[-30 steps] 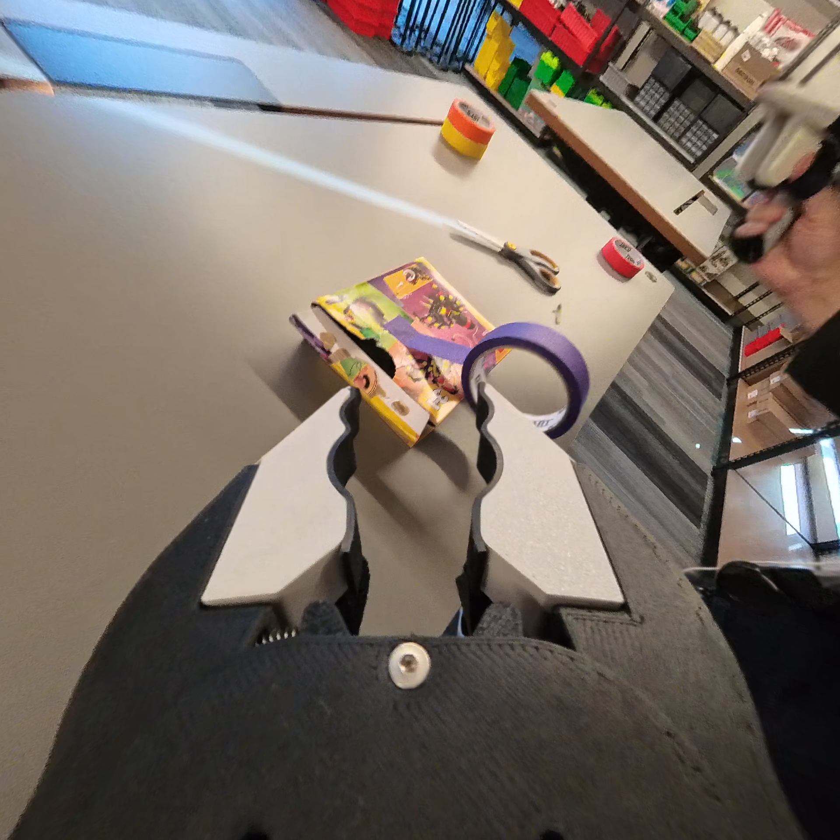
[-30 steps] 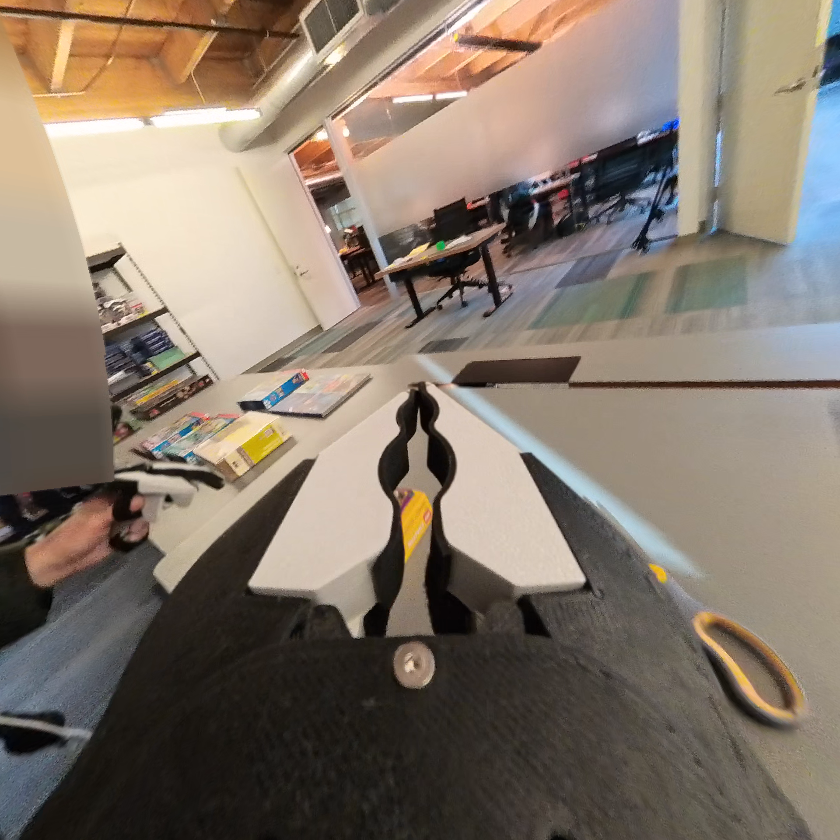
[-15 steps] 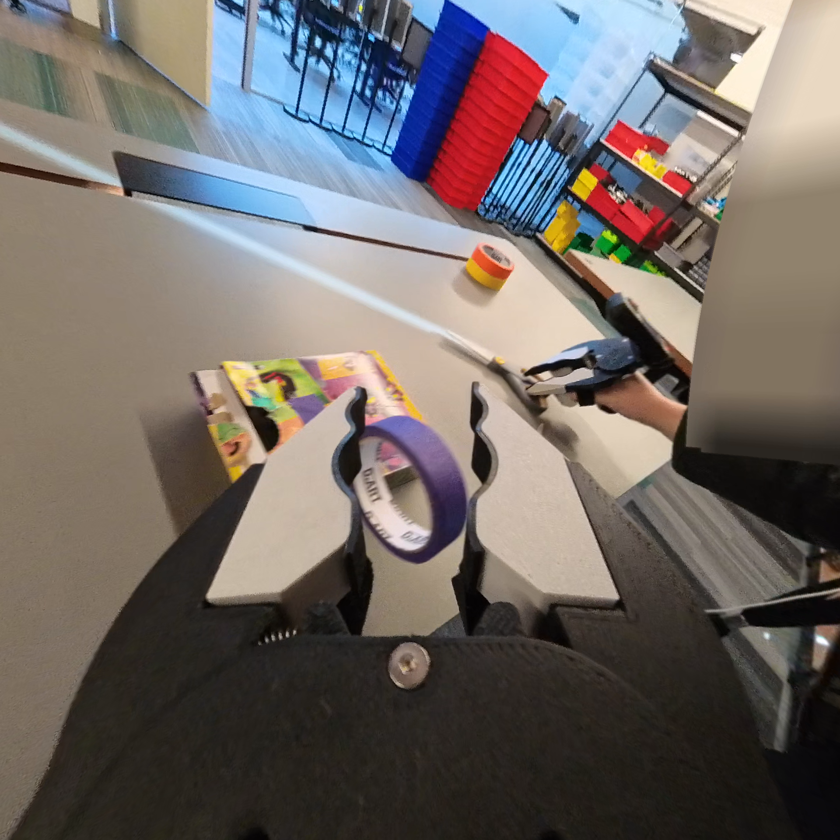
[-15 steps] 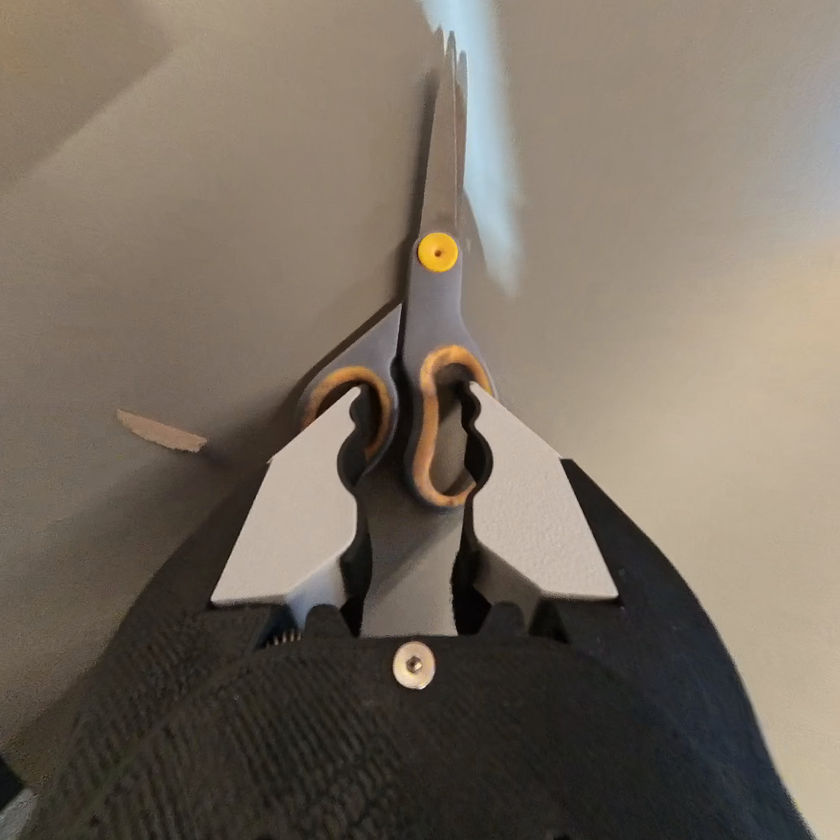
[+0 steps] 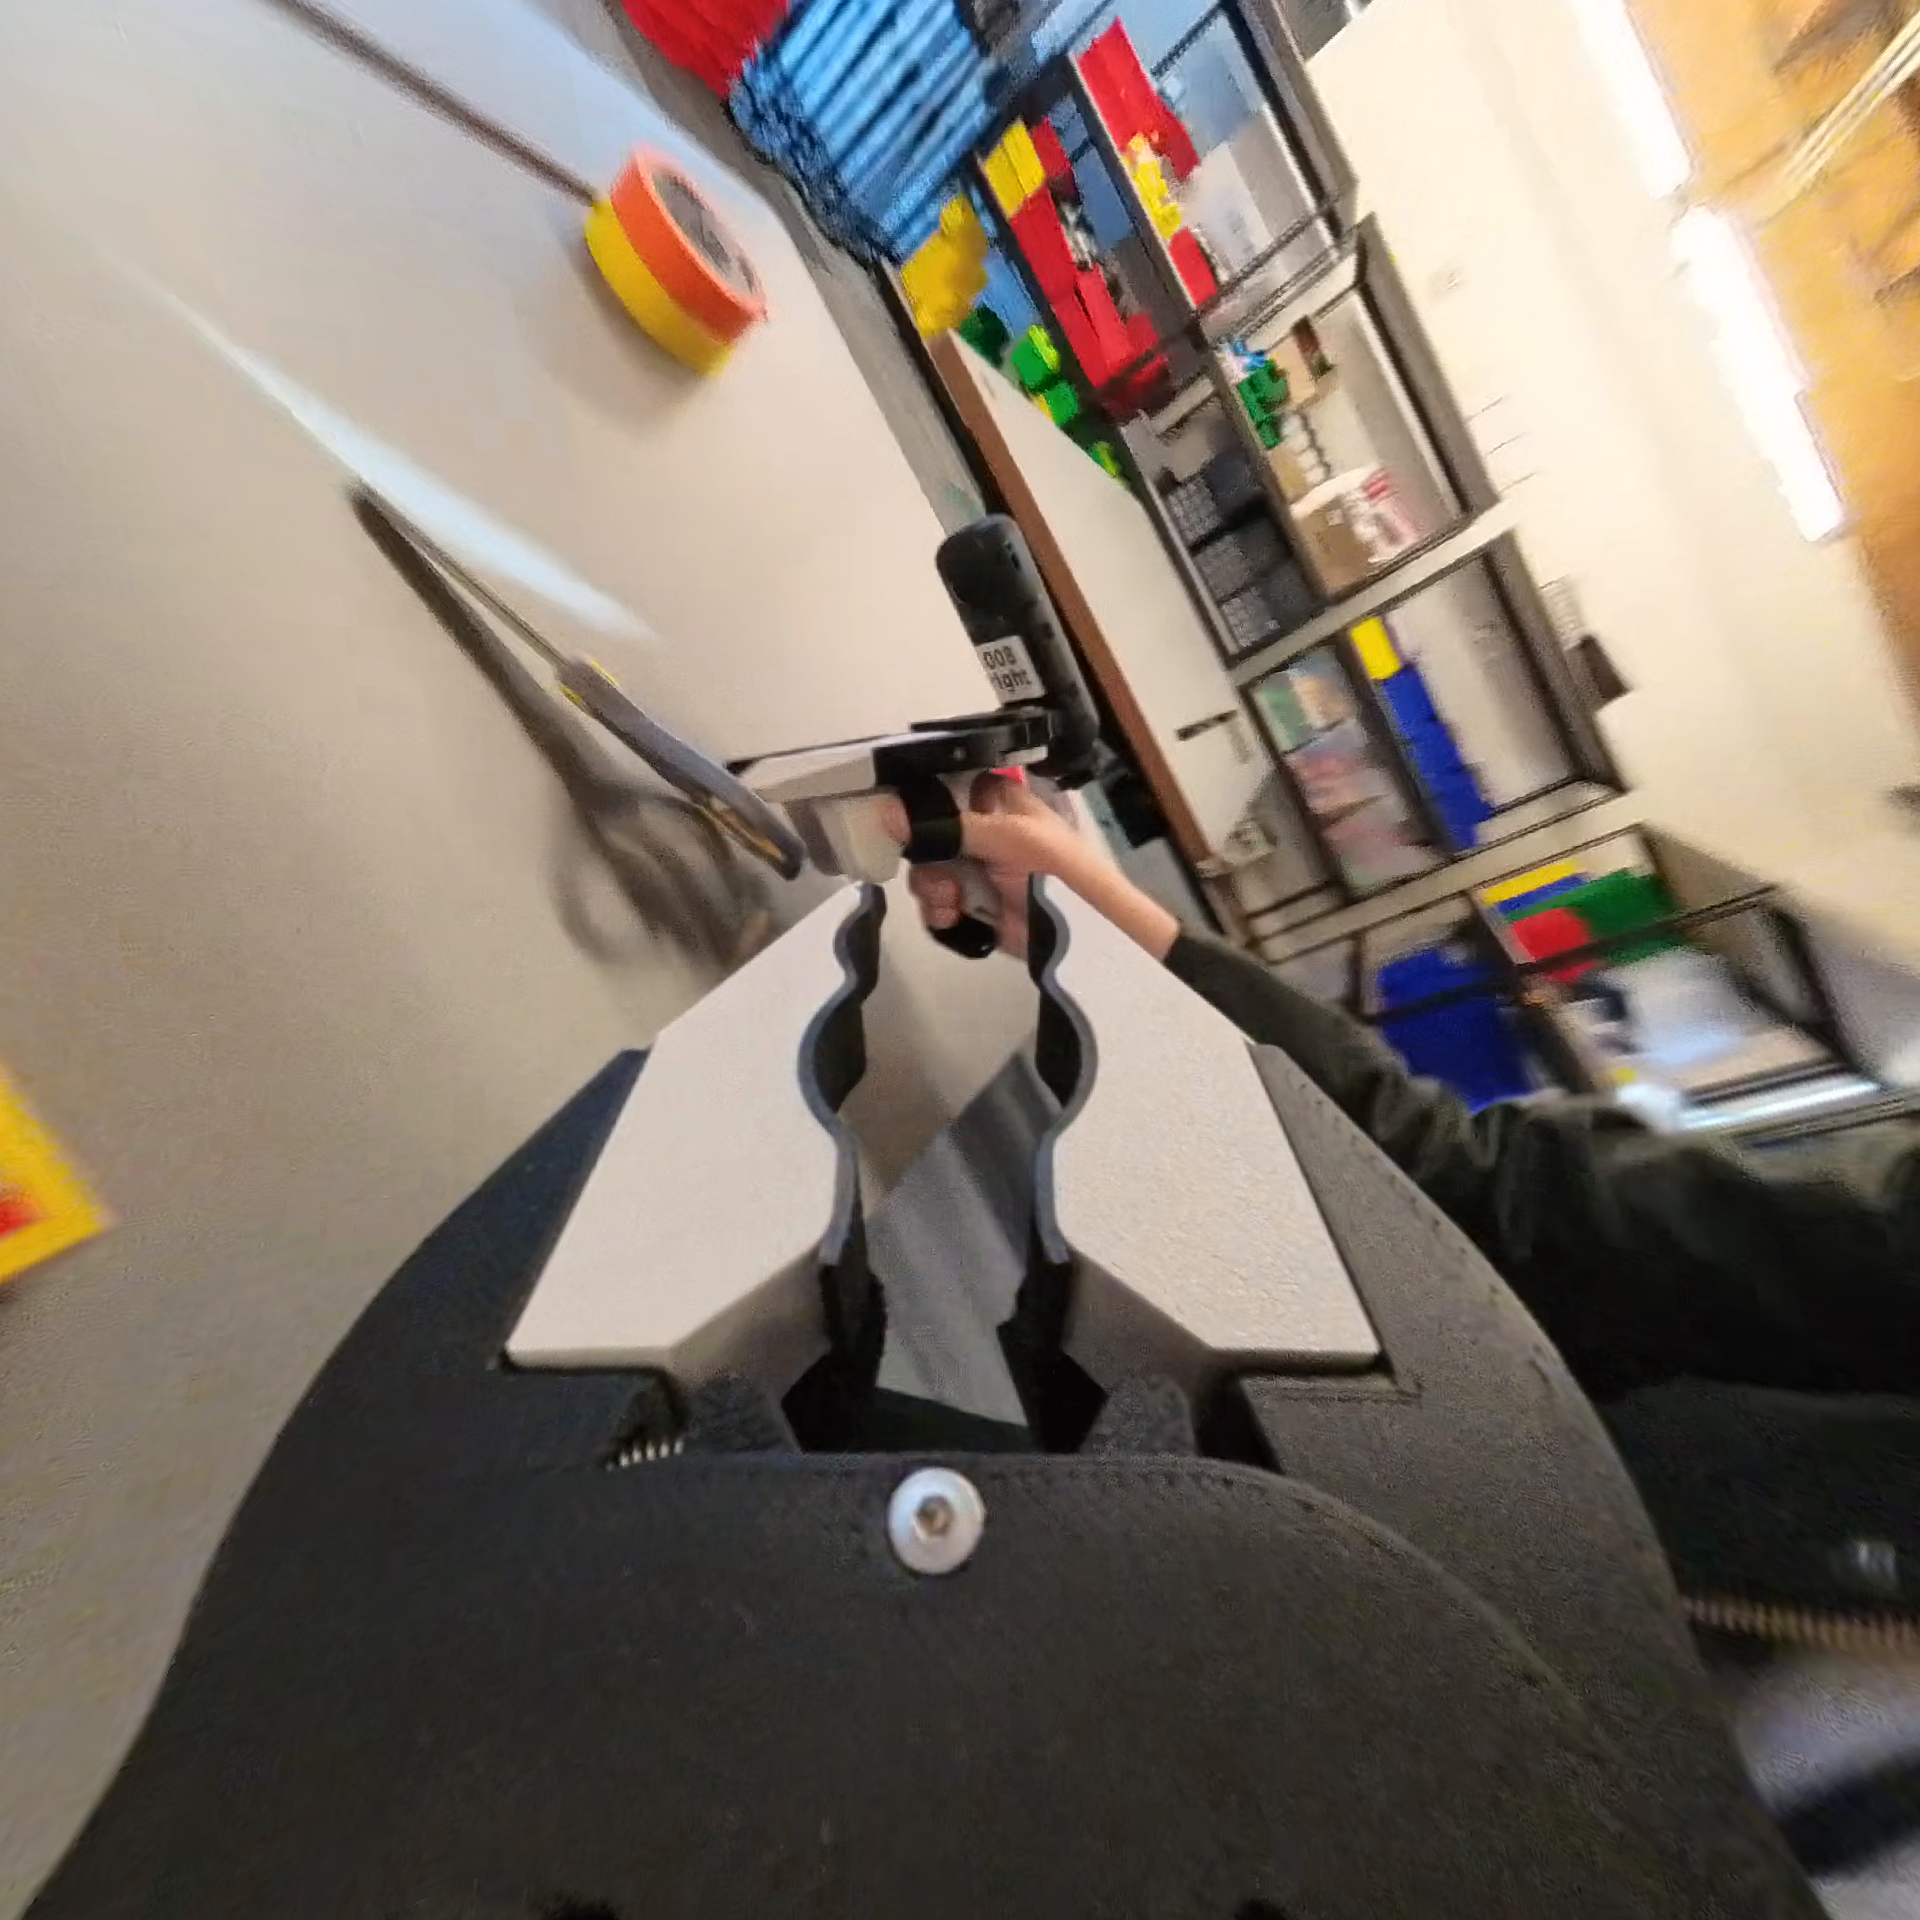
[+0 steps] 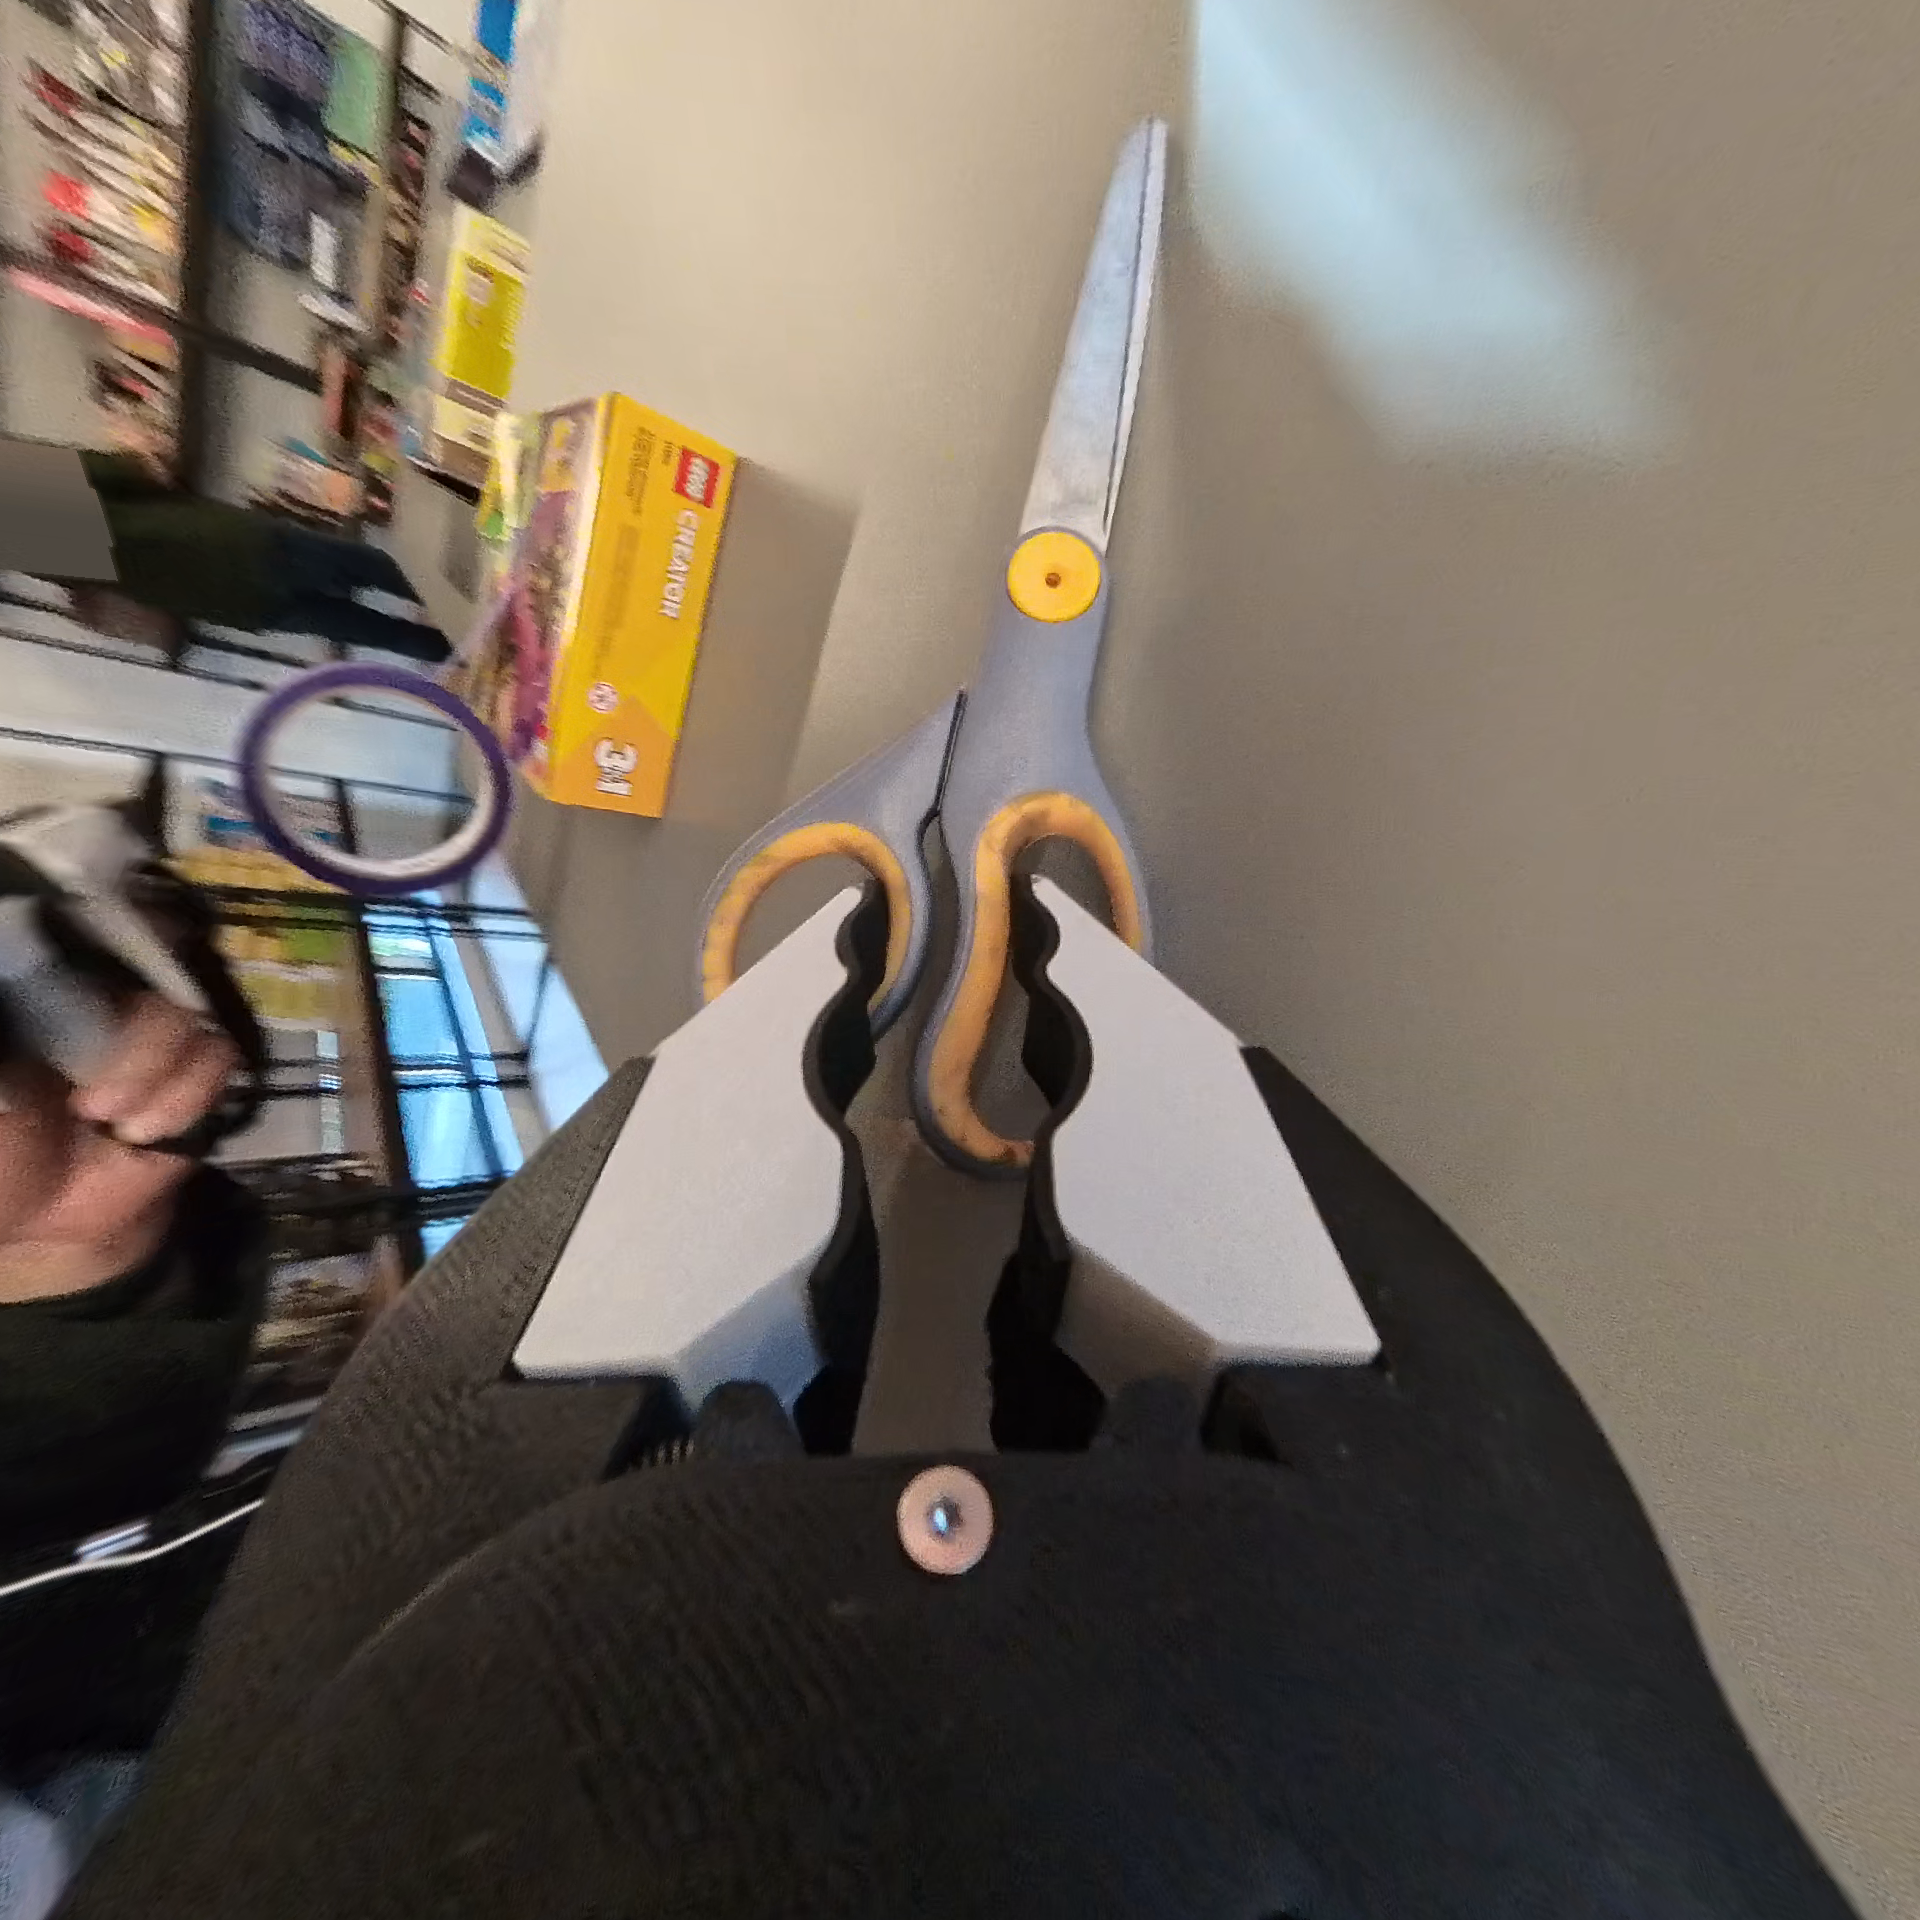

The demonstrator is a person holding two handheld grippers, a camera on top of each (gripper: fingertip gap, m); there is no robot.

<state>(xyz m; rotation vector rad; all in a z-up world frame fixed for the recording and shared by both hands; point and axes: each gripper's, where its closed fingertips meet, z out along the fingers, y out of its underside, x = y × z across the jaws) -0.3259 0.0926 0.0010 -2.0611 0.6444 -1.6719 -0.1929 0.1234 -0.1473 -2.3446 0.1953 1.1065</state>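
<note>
My right gripper is shut on the handle of grey scissors with yellow-lined loops, blades closed and pointing away. In the left wrist view the right gripper holds the scissors above the grey table, with their shadow beneath. My left gripper is open with nothing between its fingers, off the table's edge. A purple tape roll hangs in the air near the blurred left gripper. A purple strip runs from it to a yellow toy box. What holds the roll is unclear.
An orange roll stacked on a yellow roll of tape lies at the far side of the table. A corner of the box shows at the left. A second table and shelves of coloured bins stand beyond the edge. My right fingertips sit around 20 centimetres from my left ones.
My right gripper came down on the scissors, shut on the handle and lifted them. My left gripper swung away from the box, and the purple roll is no longer between its fingers.
</note>
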